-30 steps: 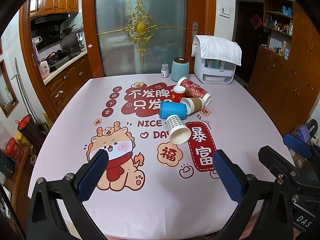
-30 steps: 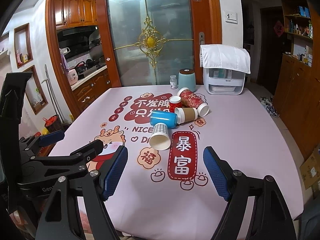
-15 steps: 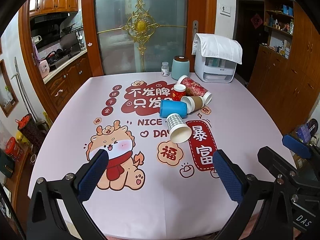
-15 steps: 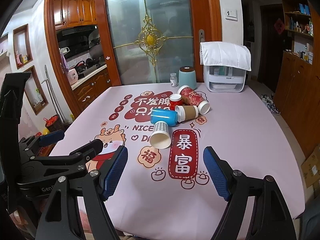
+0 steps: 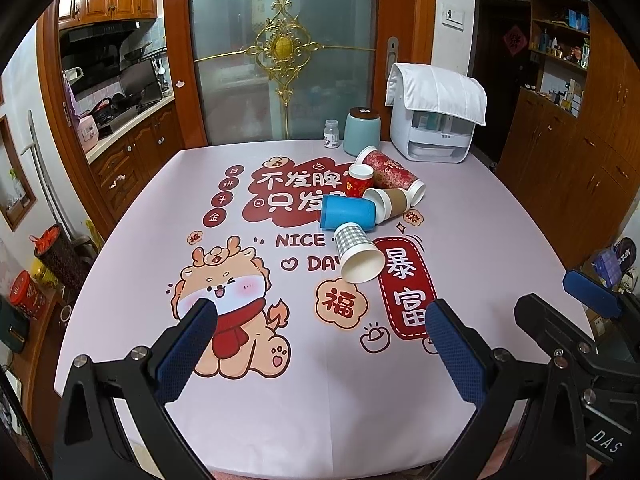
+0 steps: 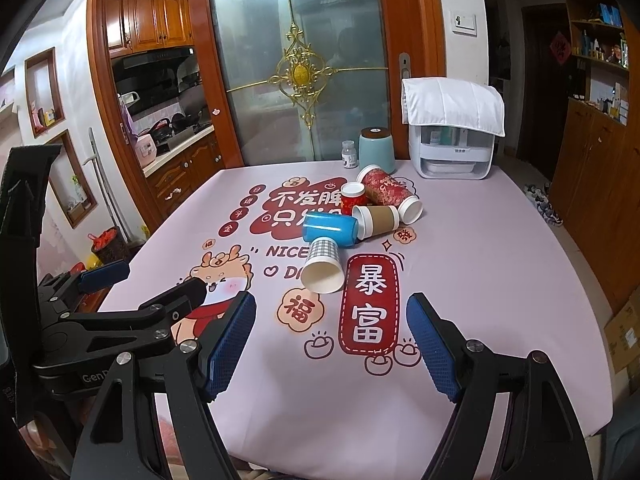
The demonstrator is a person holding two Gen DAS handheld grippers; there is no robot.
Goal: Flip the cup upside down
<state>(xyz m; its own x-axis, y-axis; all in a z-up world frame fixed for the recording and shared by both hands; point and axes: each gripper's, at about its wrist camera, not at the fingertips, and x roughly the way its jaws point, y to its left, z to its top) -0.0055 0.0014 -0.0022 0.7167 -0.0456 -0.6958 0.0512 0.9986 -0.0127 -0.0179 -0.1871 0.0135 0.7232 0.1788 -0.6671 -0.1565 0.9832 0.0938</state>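
Several cups lie on their sides in a cluster mid-table: a checked paper cup (image 5: 357, 255) (image 6: 323, 265) with its mouth toward me, a blue cup (image 5: 348, 213) (image 6: 330, 229), a brown paper cup (image 5: 390, 202) (image 6: 376, 220), a long red patterned cup (image 5: 390, 172) (image 6: 390, 193). A small red cup (image 5: 359, 180) (image 6: 353, 199) stands upright. My left gripper (image 5: 320, 340) is open and empty over the near table. My right gripper (image 6: 332, 332) is open and empty, short of the checked cup.
A pink printed tablecloth (image 5: 160, 240) covers the table. At the far edge stand a teal canister (image 5: 362, 130), a small white bottle (image 5: 332, 134) and a white appliance under a cloth (image 5: 436, 120). The left gripper's body (image 6: 100, 320) shows in the right wrist view.
Both grippers have shifted very slightly; the cups have not moved and both grippers stay open.
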